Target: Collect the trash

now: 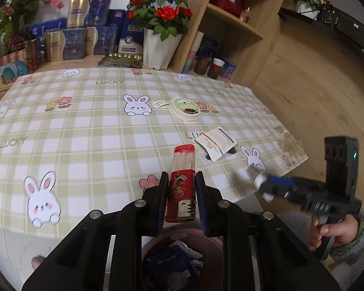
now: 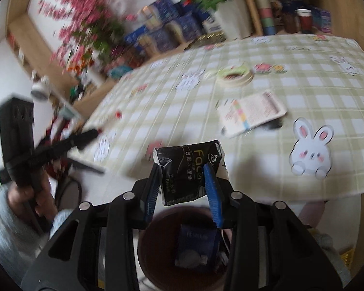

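Left gripper point(image 1: 181, 191) is clamped on a red lighter point(image 1: 182, 189), both pads pressed to its sides, metal head toward the camera and clear end pointing out over the table point(image 1: 85, 121). Directly below it sits the brown bin point(image 1: 216, 245), with a dark blue box point(image 1: 169, 264) and scraps of white paper already inside. Over on the right, the right gripper point(image 2: 184, 181) is gripping a black tissue pack point(image 2: 185, 169), blue pads squeezing it from either side, and the bin point(image 2: 155, 249) lies right under that one too, the blue box point(image 2: 196, 242) visible in it. The left wrist view catches the right gripper point(image 1: 259, 181) off the table's near corner, blurred, the person's right hand point(image 1: 327, 230) wrapped round its handle. On the checked bunny cloth lie a white printed card point(image 1: 216, 143) near the front edge, and farther back a round green-lidded tub point(image 1: 185, 109) with a pale fork point(image 1: 162, 102) touching its left side. Red roses in a white pot point(image 1: 157, 48) and blue boxes point(image 1: 104, 36) stand behind the table.
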Action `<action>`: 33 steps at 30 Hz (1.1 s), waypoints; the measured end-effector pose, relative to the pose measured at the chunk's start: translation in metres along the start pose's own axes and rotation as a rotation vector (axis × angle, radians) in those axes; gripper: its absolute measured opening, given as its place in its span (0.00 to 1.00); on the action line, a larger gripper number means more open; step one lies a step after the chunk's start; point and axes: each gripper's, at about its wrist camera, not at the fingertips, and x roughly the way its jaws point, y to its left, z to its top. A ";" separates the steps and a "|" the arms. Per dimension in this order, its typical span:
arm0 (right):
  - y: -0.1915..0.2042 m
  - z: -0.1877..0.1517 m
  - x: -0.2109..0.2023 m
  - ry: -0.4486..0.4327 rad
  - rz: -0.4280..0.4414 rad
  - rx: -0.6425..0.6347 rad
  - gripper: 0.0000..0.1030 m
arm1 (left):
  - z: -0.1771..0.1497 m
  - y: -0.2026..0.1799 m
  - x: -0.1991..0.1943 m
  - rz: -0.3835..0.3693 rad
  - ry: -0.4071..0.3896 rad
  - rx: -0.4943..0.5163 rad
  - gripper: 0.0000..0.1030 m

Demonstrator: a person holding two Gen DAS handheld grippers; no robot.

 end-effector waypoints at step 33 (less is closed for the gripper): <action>0.014 -0.052 0.029 0.217 -0.097 0.070 0.88 | -0.061 -0.001 -0.045 -0.001 0.023 -0.050 0.09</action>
